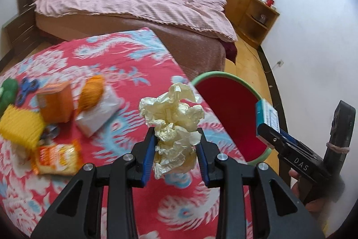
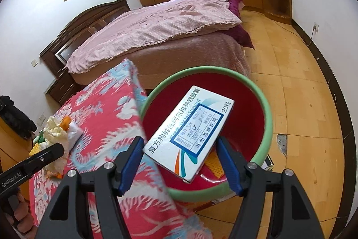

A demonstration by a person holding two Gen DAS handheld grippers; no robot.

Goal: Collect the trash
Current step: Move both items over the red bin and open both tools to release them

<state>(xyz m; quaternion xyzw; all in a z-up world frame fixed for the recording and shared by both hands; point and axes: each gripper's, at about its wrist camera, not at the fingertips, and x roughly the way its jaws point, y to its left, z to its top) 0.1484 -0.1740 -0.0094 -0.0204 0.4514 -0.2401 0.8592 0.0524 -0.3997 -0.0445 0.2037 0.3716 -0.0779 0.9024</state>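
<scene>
My left gripper [image 1: 176, 136] is shut on a crumpled cream paper ball [image 1: 172, 118] and holds it above the table with the red and blue floral cloth [image 1: 125, 59]. My right gripper [image 2: 179, 145] is shut on a white and blue medicine box [image 2: 190, 133] and holds it over the red bin with a green rim [image 2: 267, 118]. An orange scrap lies in the bin. In the left wrist view the right gripper [image 1: 268, 127] with the box [image 1: 267, 115] is at the right, over the bin [image 1: 223, 102]. In the right wrist view the left gripper [image 2: 60, 147] with the paper ball [image 2: 54, 133] is at the left.
On the table's left lie an orange box [image 1: 56, 104], an orange ball [image 1: 91, 92], a white packet [image 1: 100, 111], a yellow item [image 1: 20, 124], a snack bag [image 1: 58, 156], a blue spinner [image 1: 25, 87] and a green toy [image 1: 7, 91]. A bed [image 1: 134, 3] stands behind.
</scene>
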